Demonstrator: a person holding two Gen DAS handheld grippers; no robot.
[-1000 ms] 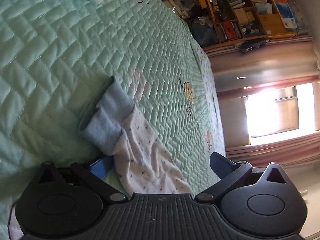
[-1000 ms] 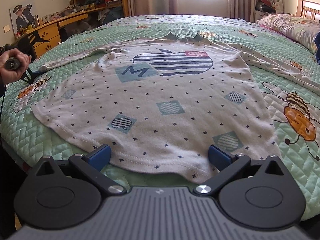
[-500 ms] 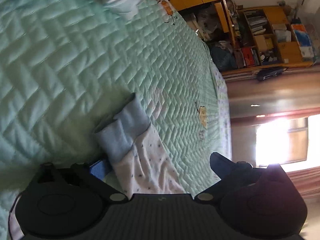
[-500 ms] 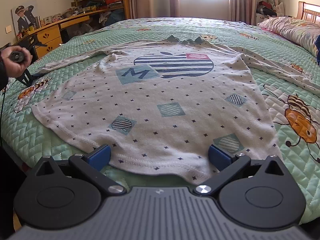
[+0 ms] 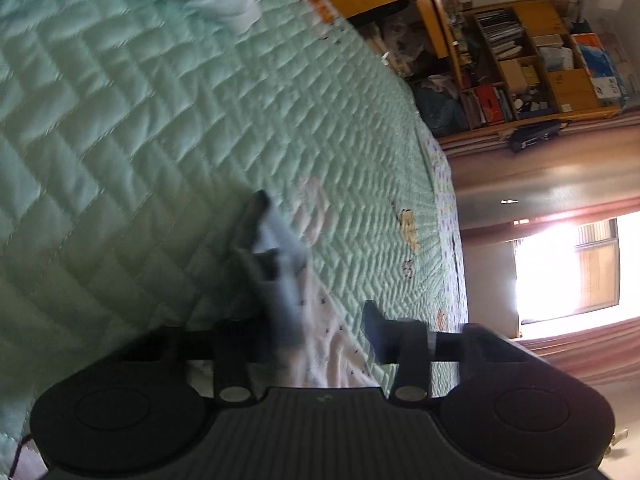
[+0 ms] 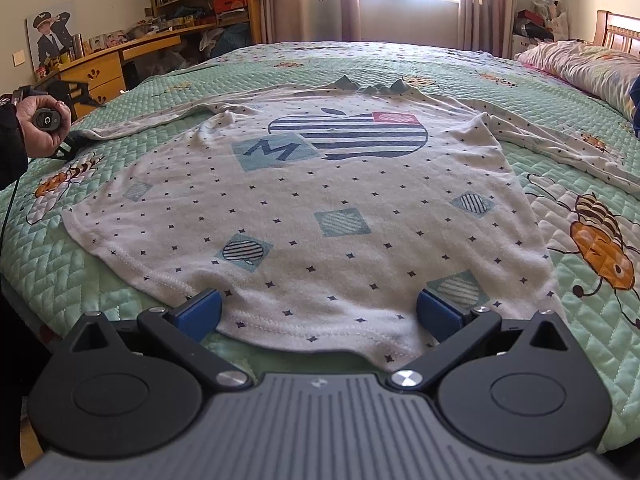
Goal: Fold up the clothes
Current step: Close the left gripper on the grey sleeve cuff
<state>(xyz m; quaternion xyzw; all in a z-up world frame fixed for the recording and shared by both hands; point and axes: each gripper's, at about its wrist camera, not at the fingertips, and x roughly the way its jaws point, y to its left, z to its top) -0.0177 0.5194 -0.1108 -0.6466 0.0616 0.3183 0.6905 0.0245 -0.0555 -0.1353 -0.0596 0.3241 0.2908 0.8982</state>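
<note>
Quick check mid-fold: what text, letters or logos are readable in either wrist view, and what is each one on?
"M": large dark letter in a blue square on the shirt, beside its striped apple graphic.
"G": possibly a single letter on the handle end in the left hand; small, not certain.
Book spines and boxes on the bookshelf: too small and blurred to read.
Nothing else legible; the left wrist view is motion-blurred.

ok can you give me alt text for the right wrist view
A white long-sleeved shirt with a striped apple print lies spread flat on a green quilted bedspread, its hem between the open jaws of the right gripper. At far left a hand holds the left gripper at a sleeve cuff.
</note>
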